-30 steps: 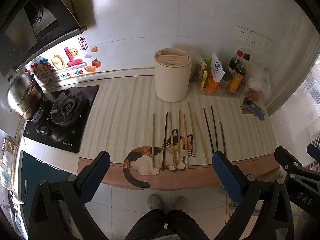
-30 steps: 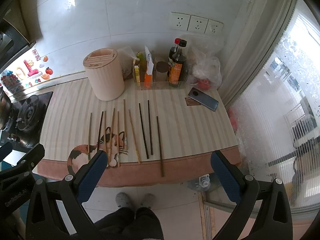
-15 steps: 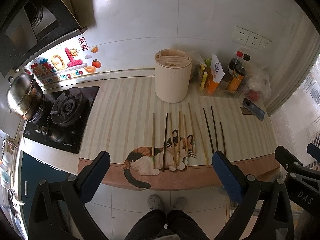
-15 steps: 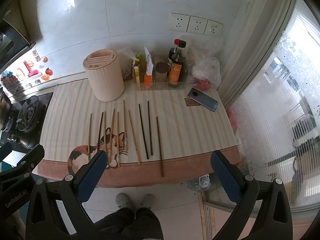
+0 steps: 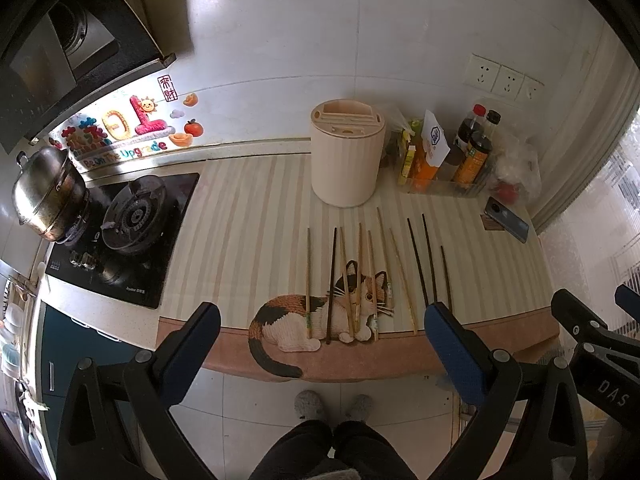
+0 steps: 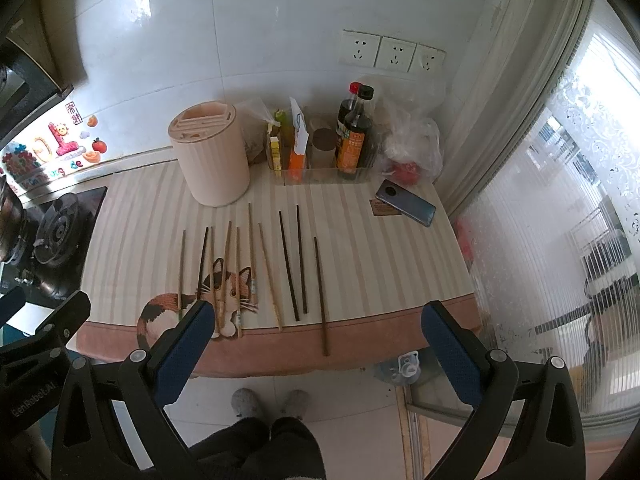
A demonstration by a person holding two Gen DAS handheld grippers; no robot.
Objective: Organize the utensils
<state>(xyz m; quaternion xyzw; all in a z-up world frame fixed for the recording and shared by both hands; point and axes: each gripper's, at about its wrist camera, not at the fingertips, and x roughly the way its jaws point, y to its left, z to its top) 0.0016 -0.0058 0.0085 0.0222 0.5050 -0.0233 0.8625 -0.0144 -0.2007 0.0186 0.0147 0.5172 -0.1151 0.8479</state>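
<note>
Several chopsticks [image 5: 372, 276] [image 6: 256, 268], light wood and dark, lie side by side on a striped mat with a cat picture [image 5: 240, 240] [image 6: 360, 260]. A beige round utensil holder [image 5: 347, 156] [image 6: 210, 156] with slots in its top stands behind them. My left gripper [image 5: 322, 320] is open and empty, held high in front of the counter edge. My right gripper [image 6: 318, 318] is open and empty, likewise above the front edge. Each gripper shows at the edge of the other's view.
A gas stove [image 5: 128, 232] with a steel pot [image 5: 48, 196] is at the left. A clear tray of sauce bottles [image 6: 348, 140], a plastic bag [image 6: 412, 148] and a phone [image 6: 406, 202] sit at the back right. My feet [image 6: 272, 402] stand on the tiled floor below.
Both views have shifted very slightly; the grippers stay open and nothing on the counter has moved.
</note>
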